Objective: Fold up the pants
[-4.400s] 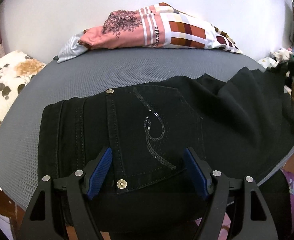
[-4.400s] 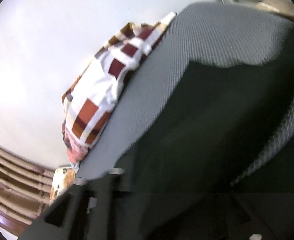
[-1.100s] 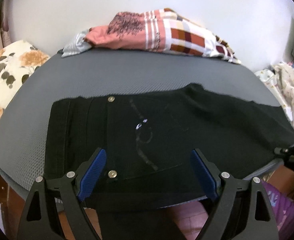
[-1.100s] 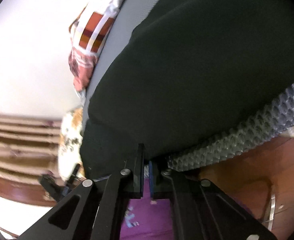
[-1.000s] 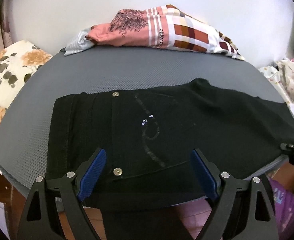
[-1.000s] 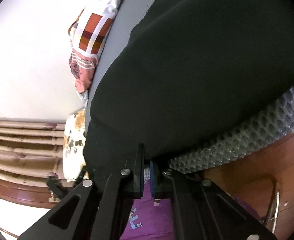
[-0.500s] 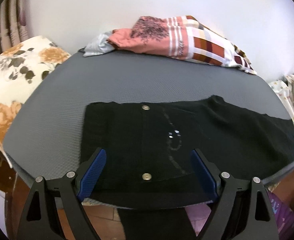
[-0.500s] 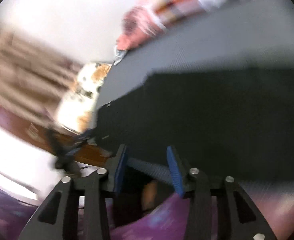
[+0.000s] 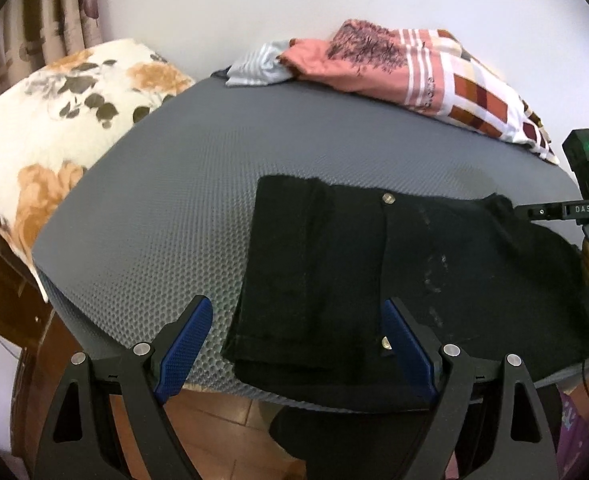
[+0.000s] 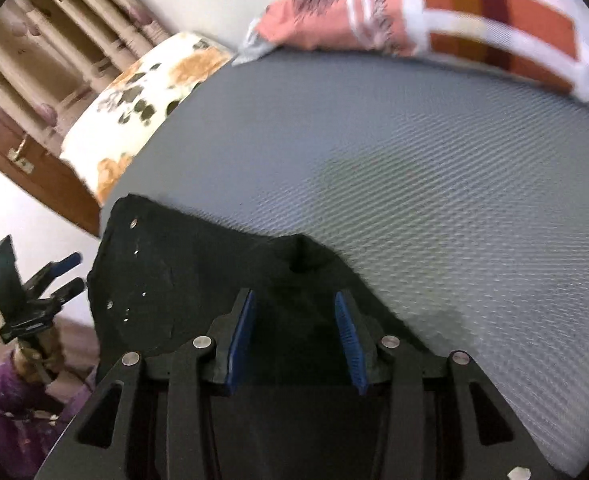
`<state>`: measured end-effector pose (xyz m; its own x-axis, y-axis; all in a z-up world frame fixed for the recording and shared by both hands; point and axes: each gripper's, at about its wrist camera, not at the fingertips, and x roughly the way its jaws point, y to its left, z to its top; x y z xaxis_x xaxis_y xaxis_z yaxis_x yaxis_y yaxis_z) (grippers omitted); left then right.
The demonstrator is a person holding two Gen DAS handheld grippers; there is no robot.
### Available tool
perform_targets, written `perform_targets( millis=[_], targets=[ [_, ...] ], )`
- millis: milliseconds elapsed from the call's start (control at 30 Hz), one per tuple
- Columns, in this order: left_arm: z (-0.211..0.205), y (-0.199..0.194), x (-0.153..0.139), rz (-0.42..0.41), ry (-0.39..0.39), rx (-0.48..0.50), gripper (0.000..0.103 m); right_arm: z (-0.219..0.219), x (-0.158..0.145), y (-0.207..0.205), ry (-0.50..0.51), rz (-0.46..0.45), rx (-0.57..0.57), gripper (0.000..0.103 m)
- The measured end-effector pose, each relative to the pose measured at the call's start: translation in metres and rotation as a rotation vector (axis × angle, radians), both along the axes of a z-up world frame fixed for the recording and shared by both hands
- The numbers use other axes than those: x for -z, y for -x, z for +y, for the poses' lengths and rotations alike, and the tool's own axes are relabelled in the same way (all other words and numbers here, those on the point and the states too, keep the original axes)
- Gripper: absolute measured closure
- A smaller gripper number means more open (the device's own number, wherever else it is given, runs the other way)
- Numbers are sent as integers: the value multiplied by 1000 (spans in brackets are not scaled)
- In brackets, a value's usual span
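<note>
The black pants (image 9: 394, 272) lie flat on the grey mesh mattress (image 9: 198, 200), waistband to the left, sequin pocket up; part hangs over the near edge. My left gripper (image 9: 296, 344) is open and empty, hovering above the near waistband corner. My right gripper (image 10: 294, 340) is open and empty, just over the pants (image 10: 222, 280) by a small raised fold. The right gripper's body also shows at the right edge of the left wrist view (image 9: 586, 200), and the left gripper shows at the left of the right wrist view (image 10: 64, 276).
A pile of pink and checked clothes (image 9: 406, 64) lies at the mattress's far edge against the white wall. A floral pillow (image 9: 54, 120) sits to the left by a curtain. The mattress's near edge drops to a brown floor (image 9: 222, 420).
My right gripper let go of the pant leg end, opened, and swung up over the pants. My left gripper drew back and to the left, still open. The pants now lie flatter.
</note>
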<state>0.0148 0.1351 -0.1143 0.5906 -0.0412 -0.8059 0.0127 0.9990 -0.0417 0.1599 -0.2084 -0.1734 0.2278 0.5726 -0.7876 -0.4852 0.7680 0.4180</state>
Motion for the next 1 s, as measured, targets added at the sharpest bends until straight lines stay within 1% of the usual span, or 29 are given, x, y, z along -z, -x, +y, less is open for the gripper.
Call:
perform_targets(
  millis=[67,100,133,167,200,267,333,367,400,433,500,533,633,667,733,767,800,833,900,933,1000],
  targets=[
    [0,-2,5,14,-5,0,17,8,6,-4,19,4,-9,63],
    [0,-3,6,21,-6,0,17,9,6,-7,-1,3,-7,64],
    [0,-3,8,25,-6,0,17,12,6,-8,-10,-1,-11,75],
    [1,-3,9,25,-5,0,17,16,5,-9,-6,-10,-21,92],
    [1,-3,9,24,-6,1,17,21,3,-7,5,-33,-28,91],
    [2,-3,8,12,-19,-7,17,28,-2,-5,33,-76,-14,95],
    [4,-2,6,-12,-33,-21,17,29,-11,-3,58,-130,35,97],
    [6,-2,6,-19,-34,-27,17,27,-15,-4,55,-152,63,98],
    [9,-3,6,-20,-31,-35,17,24,-15,-8,56,-165,88,99],
    [11,-4,8,-13,-24,-42,17,21,-10,-14,62,-154,108,100],
    [15,-6,13,12,-11,-51,17,14,6,-24,33,-109,154,100],
    [16,-6,14,17,-12,-54,17,14,6,-24,17,-119,161,100],
    [20,-5,14,7,-24,-64,17,21,4,-18,61,-172,151,99],
    [22,-6,14,6,-24,-69,17,21,4,-17,59,-177,153,99],
    [25,-7,13,8,-12,-78,17,15,3,-18,7,-158,175,95],
    [28,-7,10,6,-11,-86,17,10,0,-18,-15,-154,197,94],
    [31,-6,9,1,-17,-95,17,5,-6,-15,-23,-170,233,92],
    [34,-6,6,-4,-23,-104,17,2,-15,-10,-29,-199,268,90],
    [44,-7,3,1,-18,-114,17,-2,-36,4,-68,-251,295,90],
    [49,-8,3,12,-9,-117,17,0,-45,11,-88,-262,288,89],
    [59,-8,1,30,6,-137,17,11,-55,28,-99,-261,243,81]
  ],
)
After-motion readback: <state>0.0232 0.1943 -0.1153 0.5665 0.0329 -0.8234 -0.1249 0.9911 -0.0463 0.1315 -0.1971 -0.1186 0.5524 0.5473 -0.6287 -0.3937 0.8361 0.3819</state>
